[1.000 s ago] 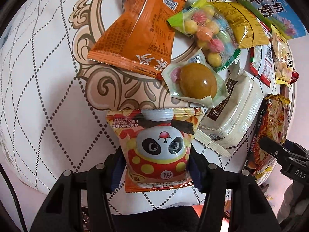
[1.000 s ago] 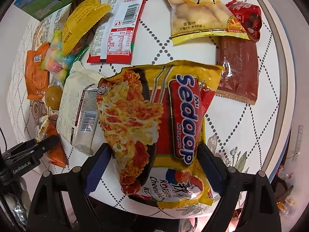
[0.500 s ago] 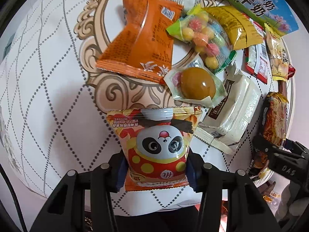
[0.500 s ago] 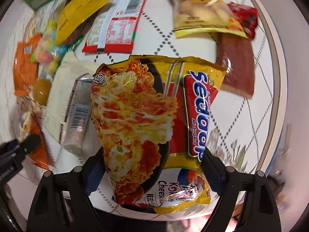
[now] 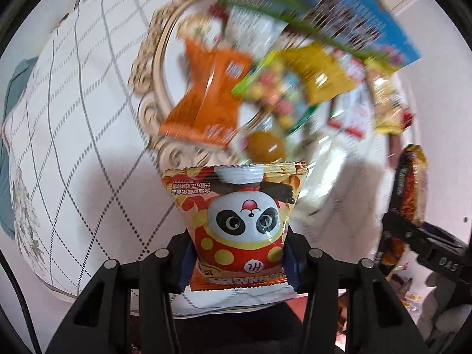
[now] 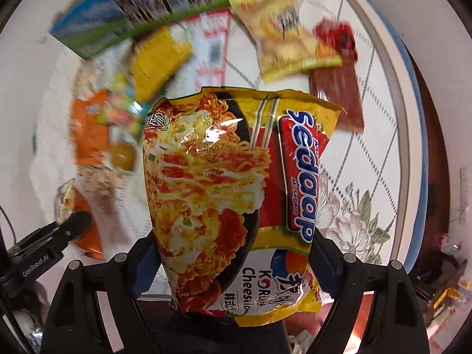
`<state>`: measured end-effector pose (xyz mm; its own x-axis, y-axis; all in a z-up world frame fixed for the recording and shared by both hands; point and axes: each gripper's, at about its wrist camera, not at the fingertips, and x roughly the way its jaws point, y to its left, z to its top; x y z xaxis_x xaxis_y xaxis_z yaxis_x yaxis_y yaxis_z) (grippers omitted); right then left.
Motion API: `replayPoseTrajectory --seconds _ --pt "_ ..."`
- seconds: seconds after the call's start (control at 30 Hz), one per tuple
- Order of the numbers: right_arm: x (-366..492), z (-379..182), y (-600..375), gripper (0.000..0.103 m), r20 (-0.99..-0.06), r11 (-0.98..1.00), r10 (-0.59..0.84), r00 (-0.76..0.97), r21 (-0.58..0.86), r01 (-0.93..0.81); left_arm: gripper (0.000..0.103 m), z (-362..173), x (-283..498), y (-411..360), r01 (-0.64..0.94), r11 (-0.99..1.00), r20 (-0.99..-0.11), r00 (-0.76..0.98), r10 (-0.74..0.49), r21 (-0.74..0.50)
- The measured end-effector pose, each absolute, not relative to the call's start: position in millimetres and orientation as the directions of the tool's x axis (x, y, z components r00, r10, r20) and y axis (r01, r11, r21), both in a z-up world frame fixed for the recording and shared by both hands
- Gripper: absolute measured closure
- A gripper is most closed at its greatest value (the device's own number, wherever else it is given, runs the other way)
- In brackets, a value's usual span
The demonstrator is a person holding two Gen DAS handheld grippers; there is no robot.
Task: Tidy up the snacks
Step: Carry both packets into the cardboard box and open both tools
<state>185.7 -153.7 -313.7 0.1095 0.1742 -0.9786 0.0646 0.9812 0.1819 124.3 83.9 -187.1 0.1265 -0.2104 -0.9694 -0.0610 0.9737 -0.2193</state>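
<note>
Behind both held packets a blurred snack pile, left tongs gripping panda packet, right tongs gripping noodle packet.

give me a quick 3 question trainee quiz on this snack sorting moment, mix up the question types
1. True or false: the left claw is shut on the panda snack bag.
2. Multiple choice: what does the right claw hold? A) the orange packet B) the Sedaap noodle pack C) the dark red packet
3. Fill in: in the left wrist view, the round brown snack lies just to the ____ of the orange packet.

Key
1. True; its fingers press both sides of the bag.
2. B, the Sedaap noodle pack; the dark red packet lies on the table.
3. right
</note>
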Motion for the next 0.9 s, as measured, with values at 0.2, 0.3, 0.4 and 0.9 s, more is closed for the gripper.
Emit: replayPoseTrajectory --seconds 0.2,0.3,0.4,0.9 --pt "241 -241 -167 0.015 -0.953 0.968 0.251 0.171 0.252 -0.015 0.057 -108 168 71 -0.022 0.964 -0.948 0.185 -0.258 -0.267" --pt "290 -203 -168 0.015 -0.931 0.954 0.300 0.209 0.293 -0.061 0.057 -73 217 57 0.010 0.959 -0.938 0.204 -0.281 -0.285" --pt "343 -178 -171 0.015 -0.916 0.948 0.318 0.243 0.303 -0.097 0.057 -54 279 35 0.040 0.965 -0.935 0.238 -0.262 -0.260" --pt "567 -245 -180 0.015 -0.955 0.959 0.276 0.107 0.266 -0.095 0.057 -103 524 -6 0.024 0.992 -0.983 0.137 -0.124 -0.122"
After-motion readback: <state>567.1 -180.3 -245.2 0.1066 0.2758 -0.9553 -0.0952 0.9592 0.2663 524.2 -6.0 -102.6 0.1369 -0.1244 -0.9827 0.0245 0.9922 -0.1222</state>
